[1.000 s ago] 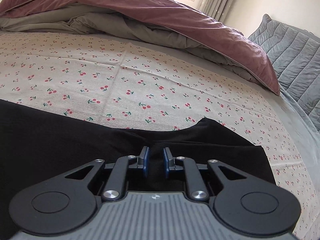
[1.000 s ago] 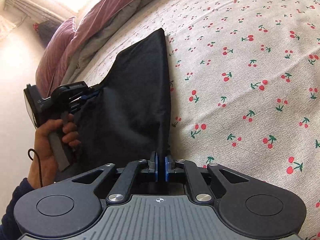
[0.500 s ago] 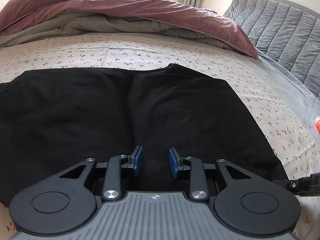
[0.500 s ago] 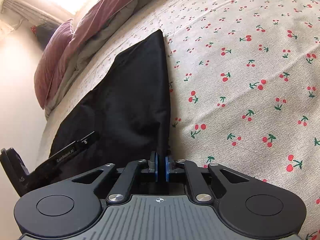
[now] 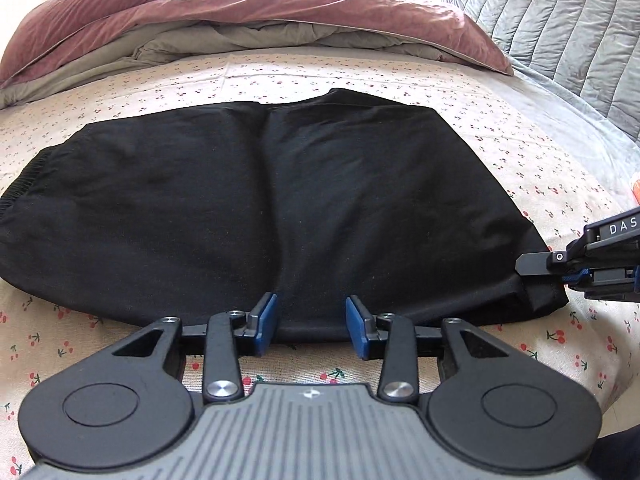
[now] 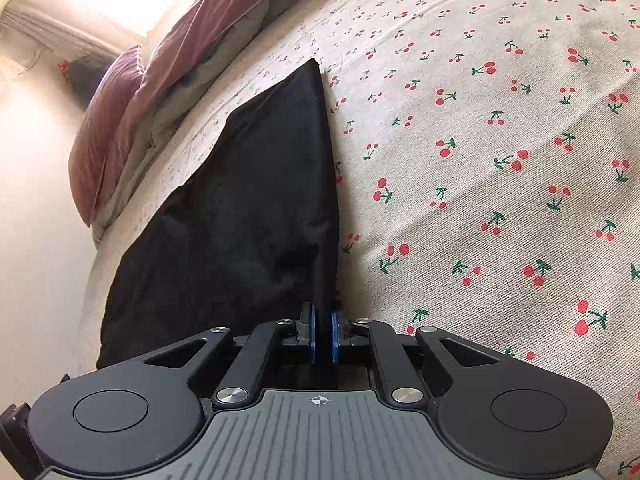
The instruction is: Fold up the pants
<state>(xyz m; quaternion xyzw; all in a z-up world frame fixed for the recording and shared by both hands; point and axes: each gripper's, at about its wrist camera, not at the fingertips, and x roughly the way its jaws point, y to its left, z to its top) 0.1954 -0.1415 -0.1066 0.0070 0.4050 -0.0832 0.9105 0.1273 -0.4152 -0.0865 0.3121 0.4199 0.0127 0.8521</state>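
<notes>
The black pants [image 5: 280,200] lie flat and folded on the cherry-print bed sheet [image 5: 320,72], elastic waistband at the left. My left gripper [image 5: 312,320] is open at the pants' near edge, pads either side of the hem, holding nothing. My right gripper [image 6: 322,334] is shut on the pants' corner [image 6: 324,292]. It also shows in the left wrist view [image 5: 560,266] at the right corner of the pants. The pants show in the right wrist view [image 6: 248,208] as a dark wedge running away from me.
A mauve and grey duvet [image 5: 280,12] is bunched along the far side of the bed with a mauve pillow [image 5: 100,4]. A grey quilted headboard [image 5: 560,12] stands at the right. The sheet [image 6: 500,120] stretches out to the right of the pants.
My left gripper opened, let go of the pants and drew back toward the near edge. The pants came down flat. The right gripper stayed shut on its corner.
</notes>
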